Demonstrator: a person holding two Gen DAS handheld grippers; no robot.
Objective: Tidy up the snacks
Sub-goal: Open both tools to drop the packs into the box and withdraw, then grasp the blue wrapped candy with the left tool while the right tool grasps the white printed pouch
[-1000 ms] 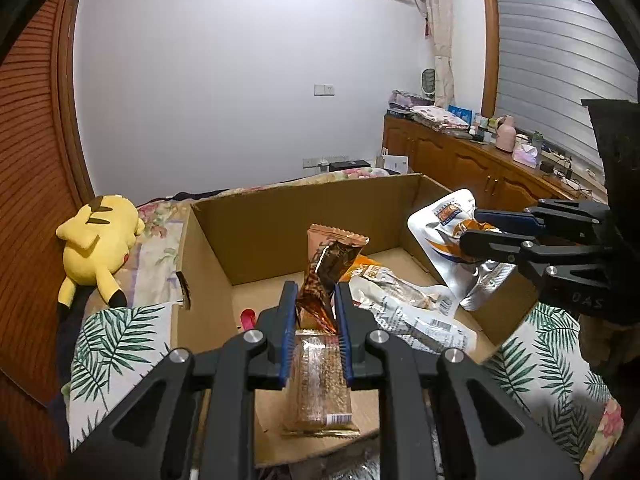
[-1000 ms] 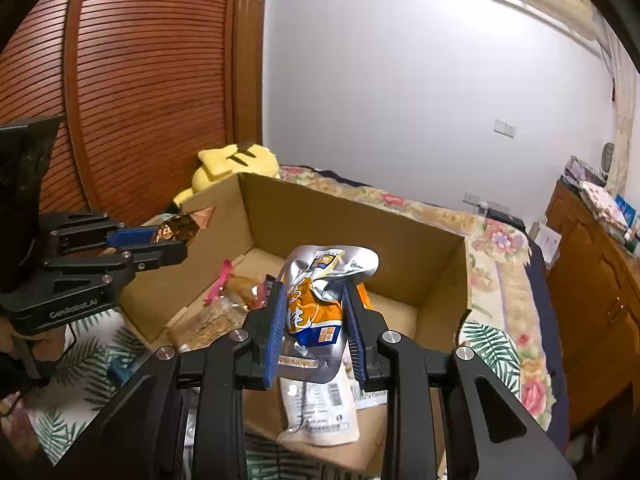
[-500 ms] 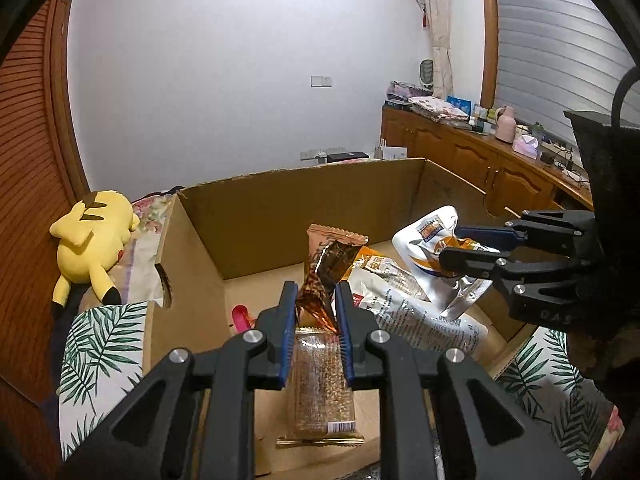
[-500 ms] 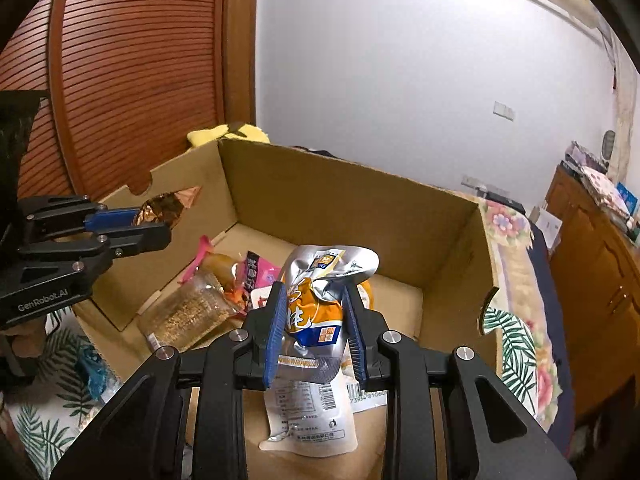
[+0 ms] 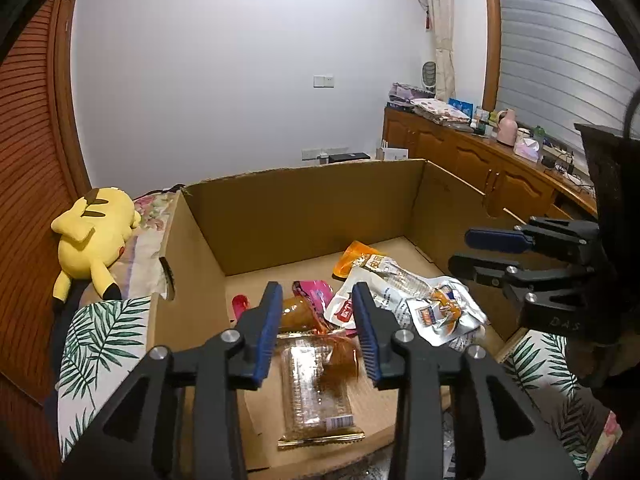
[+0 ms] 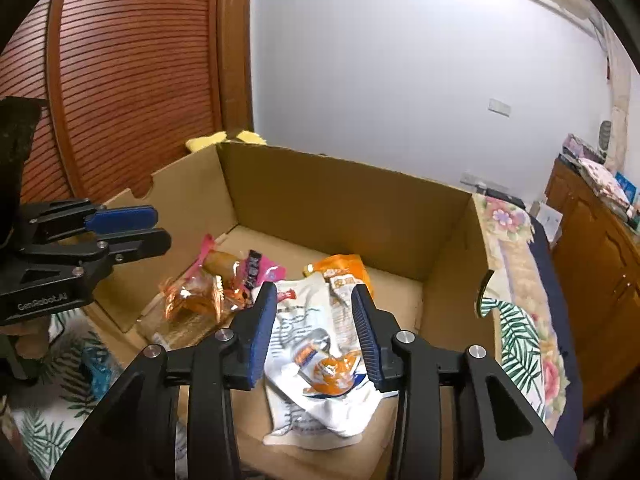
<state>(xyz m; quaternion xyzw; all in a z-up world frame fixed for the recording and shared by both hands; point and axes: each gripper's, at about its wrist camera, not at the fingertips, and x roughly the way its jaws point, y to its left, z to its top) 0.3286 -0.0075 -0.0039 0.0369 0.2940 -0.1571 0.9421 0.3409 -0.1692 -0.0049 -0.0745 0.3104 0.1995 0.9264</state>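
An open cardboard box (image 5: 304, 216) holds several snack packs. My left gripper (image 5: 318, 328) is open and empty above the box's near left part; a brown-orange packet (image 5: 340, 354) lies below it on a clear cereal bar pack (image 5: 316, 392). My right gripper (image 6: 314, 328) is open and empty above a silver-and-orange pouch (image 6: 332, 376), which lies on a white bag (image 6: 304, 320). The pouch also shows in the left wrist view (image 5: 440, 312). A pink packet (image 5: 316, 292) and an orange packet (image 5: 356, 256) lie further in. Each gripper shows in the other's view, the right gripper (image 5: 484, 252) and the left gripper (image 6: 132, 228).
The box sits on a leaf-print cover (image 5: 100, 332) on a bed. A yellow plush toy (image 5: 96, 236) lies left of the box. A wooden cabinet (image 5: 480, 168) with clutter runs along the right wall. A slatted wooden door (image 6: 132, 80) stands at the left.
Both grippers have opened. The brown packet dropped from the left gripper and the silver-and-orange pouch dropped from the right gripper, both into the box.
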